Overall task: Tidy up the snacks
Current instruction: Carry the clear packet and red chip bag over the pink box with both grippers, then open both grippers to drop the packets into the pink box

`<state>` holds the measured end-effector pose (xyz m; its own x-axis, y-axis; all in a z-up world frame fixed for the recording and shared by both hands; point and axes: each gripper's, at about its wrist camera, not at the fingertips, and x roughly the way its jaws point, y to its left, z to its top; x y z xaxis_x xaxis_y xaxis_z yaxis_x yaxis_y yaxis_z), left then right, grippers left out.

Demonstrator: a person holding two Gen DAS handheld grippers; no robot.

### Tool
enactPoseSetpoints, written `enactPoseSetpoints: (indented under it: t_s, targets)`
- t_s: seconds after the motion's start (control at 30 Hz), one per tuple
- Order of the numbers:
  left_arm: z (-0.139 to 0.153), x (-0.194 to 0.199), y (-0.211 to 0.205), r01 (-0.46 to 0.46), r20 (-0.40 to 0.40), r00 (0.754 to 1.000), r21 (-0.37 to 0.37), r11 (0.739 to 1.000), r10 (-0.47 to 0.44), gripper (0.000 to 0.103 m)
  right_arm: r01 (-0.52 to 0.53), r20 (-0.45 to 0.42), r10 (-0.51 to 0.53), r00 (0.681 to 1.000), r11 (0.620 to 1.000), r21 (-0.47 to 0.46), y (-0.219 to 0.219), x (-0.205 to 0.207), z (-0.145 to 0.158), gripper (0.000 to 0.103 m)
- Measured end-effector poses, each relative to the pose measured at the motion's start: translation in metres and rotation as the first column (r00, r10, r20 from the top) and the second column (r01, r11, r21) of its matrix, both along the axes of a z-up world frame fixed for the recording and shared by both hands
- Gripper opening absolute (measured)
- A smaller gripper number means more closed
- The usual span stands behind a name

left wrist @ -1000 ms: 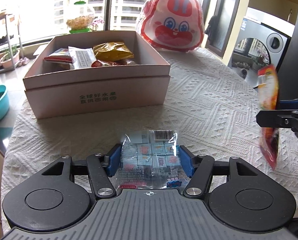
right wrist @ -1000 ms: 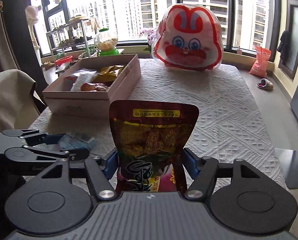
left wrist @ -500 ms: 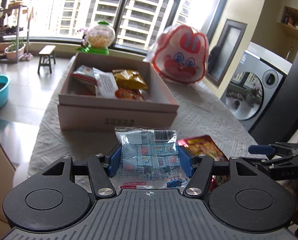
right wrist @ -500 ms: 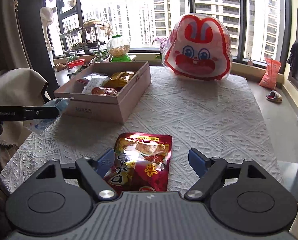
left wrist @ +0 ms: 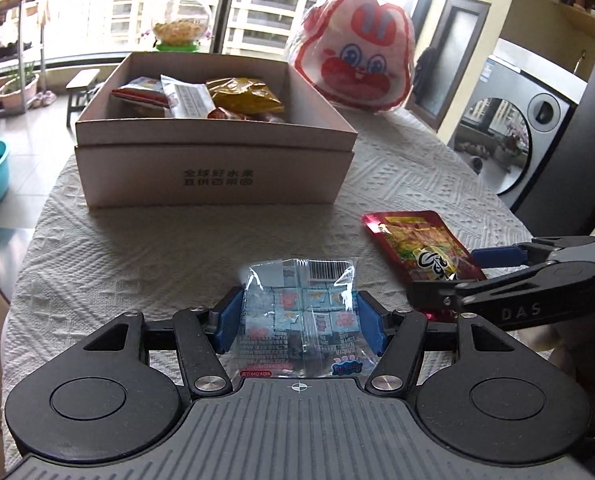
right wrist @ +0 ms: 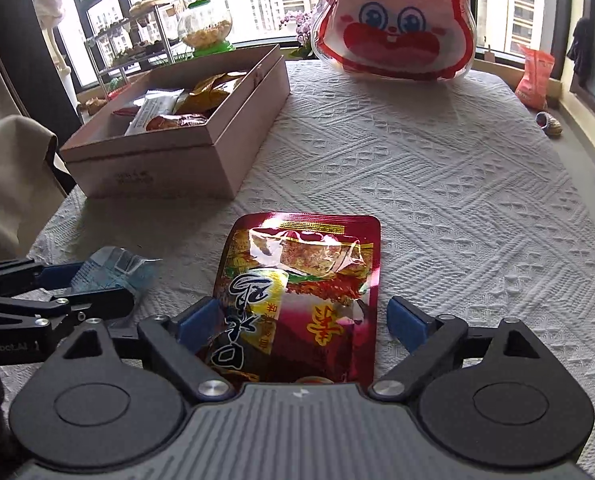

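- The left gripper (left wrist: 299, 322) clamps a clear candy packet (left wrist: 301, 316) above the table's (right wrist: 457, 184) near edge.
- The right gripper (right wrist: 303, 326) is opening; the red snack pouch (right wrist: 297, 292) lies flat between its jaws, untouched on the right.
- The cardboard box (left wrist: 213, 172) of snacks sits toward the far left corner.

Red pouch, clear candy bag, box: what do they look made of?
Red pouch: seemingly metallised foil laminate, glossy; sharp glare and creases across its face.
Clear candy bag: thin transparent plastic film, crinkly; wrapped sweets show through, barcode printed on it.
Box: looks like matte cardboard, pale pink-beige; straight folded edges, no shine, printed characters on its front.
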<state>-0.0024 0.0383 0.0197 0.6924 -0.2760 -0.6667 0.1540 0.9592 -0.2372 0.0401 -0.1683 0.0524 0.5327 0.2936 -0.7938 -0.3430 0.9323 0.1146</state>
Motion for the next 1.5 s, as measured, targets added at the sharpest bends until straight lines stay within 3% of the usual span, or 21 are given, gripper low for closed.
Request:
enactPoseSetpoints:
  t_s: [0.07,0.17,0.3,0.4,0.53,0.63,0.73,0.87,0.93,1.0,1.07,1.13,1.2,1.33,1.5]
  targets:
    - [0.0,0.0,0.001,0.001,0.003,1.0,-0.004,1.0,-0.001,0.066,0.0,0.02,0.001,1.0,0.998,-0.055,0.012,-0.002,-0.003,0.101]
    - [0.0,-0.001,0.001,0.003,0.006,1.0,-0.009,1.0,-0.003,0.066,0.008,0.035,-0.007,0.999,0.999,-0.052,0.01,-0.004,-0.003,0.102]
    - [0.0,-0.002,0.001,0.005,0.012,1.0,-0.005,1.0,-0.005,0.066,-0.054,0.091,0.057,0.994,0.998,-0.038,0.001,-0.018,0.015,0.074]
    - [-0.001,-0.003,-0.001,0.006,0.019,1.0,0.009,1.0,-0.006,0.066,-0.073,0.156,0.081,0.984,0.996,-0.059,-0.005,-0.033,0.026,0.073]
    - [0.0,-0.004,-0.003,0.005,0.023,1.0,0.016,1.0,-0.005,0.066,-0.067,0.18,0.075,0.981,0.996,-0.049,-0.015,-0.043,0.036,0.073]
    - [0.005,-0.003,0.007,-0.019,0.014,1.0,-0.058,0.998,0.019,0.066,-0.044,0.213,0.053,0.976,0.998,-0.049,-0.022,-0.046,0.046,0.073]
    - [0.037,-0.006,0.02,-0.054,0.129,0.989,-0.102,0.993,0.067,0.066,-0.023,0.262,0.035,0.964,0.998,-0.051,-0.028,-0.049,0.058,0.073]
    - [0.108,0.008,0.04,-0.11,0.332,0.933,-0.109,0.988,0.14,0.066,-0.025,0.334,0.043,0.942,0.998,-0.061,-0.03,-0.052,0.074,0.073]
    - [0.131,0.03,0.047,-0.129,0.379,0.911,-0.114,0.985,0.163,0.067,-0.025,0.353,0.044,0.935,0.998,-0.058,-0.03,-0.049,0.079,0.073]
    - [0.137,0.062,0.052,-0.134,0.356,0.92,-0.1,0.986,0.161,0.067,-0.022,0.358,0.037,0.933,0.999,-0.044,-0.029,-0.045,0.082,0.073]
    - [0.119,0.111,0.055,-0.085,0.214,0.972,-0.05,0.995,0.094,0.067,-0.021,0.356,0.031,0.934,0.999,-0.032,-0.029,-0.042,0.084,0.073]
    - [0.095,0.132,0.06,-0.133,0.139,0.981,-0.032,0.991,0.136,0.064,-0.013,0.343,0.019,0.939,1.0,-0.022,-0.03,-0.038,0.086,0.073]
    - [0.088,0.125,0.064,-0.17,0.197,0.965,-0.018,0.985,0.171,0.063,-0.007,0.336,0.012,0.942,1.0,-0.014,-0.032,-0.036,0.088,0.073]
    - [0.11,0.088,0.084,-0.186,0.322,0.921,-0.13,0.974,0.219,0.063,0.005,0.356,0.009,0.934,0.999,-0.038,-0.03,-0.029,0.097,0.074]
    - [0.143,0.054,0.093,-0.177,0.369,0.904,-0.133,0.975,0.214,0.063,-0.077,0.452,0.083,0.888,0.997,-0.033,0.005,-0.001,0.15,0.074]
